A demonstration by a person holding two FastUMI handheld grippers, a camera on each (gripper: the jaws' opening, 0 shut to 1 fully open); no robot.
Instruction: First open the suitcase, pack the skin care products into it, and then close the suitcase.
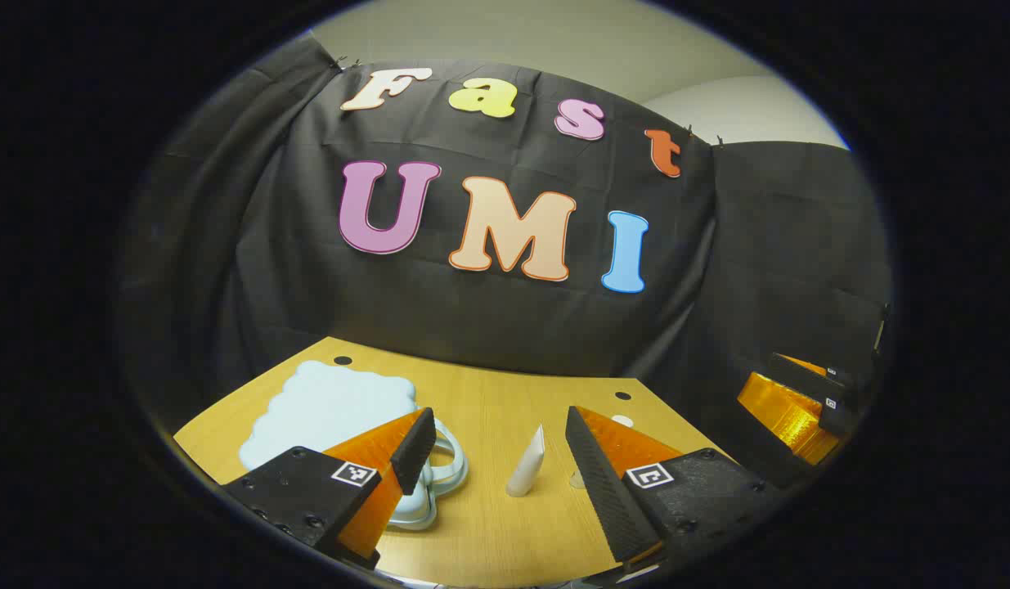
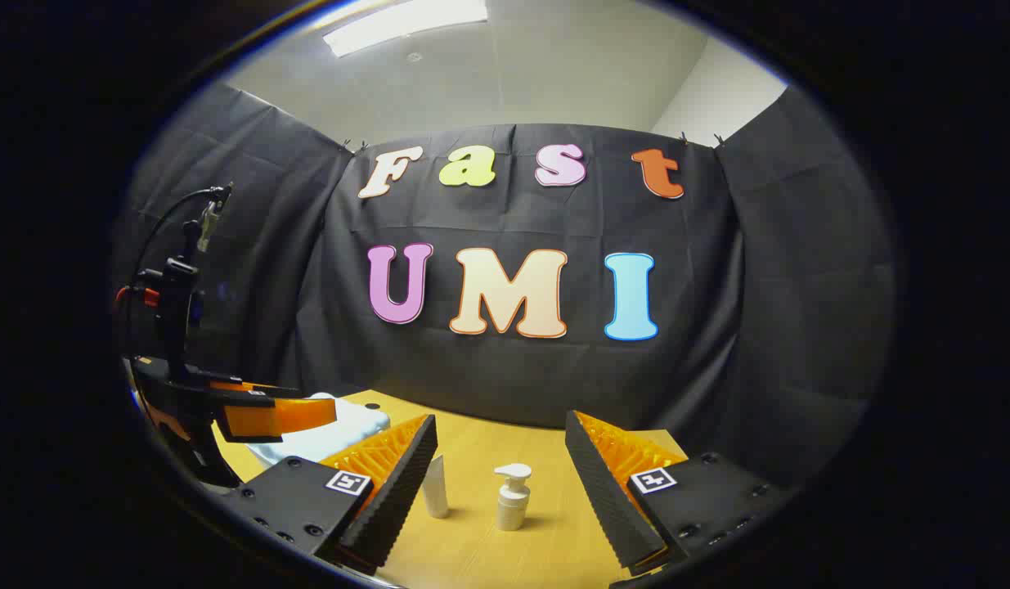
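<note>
Left claw (image 1: pixel 500 446) and right claw (image 2: pixel 500 462) both hovering wide open and empty above the wooden counter (image 1: pixel 505 523), likely lining up for the first step. Pale-blue scalloped hard-shell suitcase (image 1: pixel 329 413) lying shut at the counter's left. Counting one suitcase and two products: white squeeze tube (image 2: pixel 435 488) standing just beside white pump bottle (image 2: pixel 513 496).

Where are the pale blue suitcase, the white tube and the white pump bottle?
pale blue cloud-shaped suitcase (image 1: pixel 325 409), left gripper view, closed lid top
white squeeze tube (image 1: pixel 527 465), left gripper view, mid body
white pump bottle (image 2: pixel 512 505), right gripper view, body below pump
</note>
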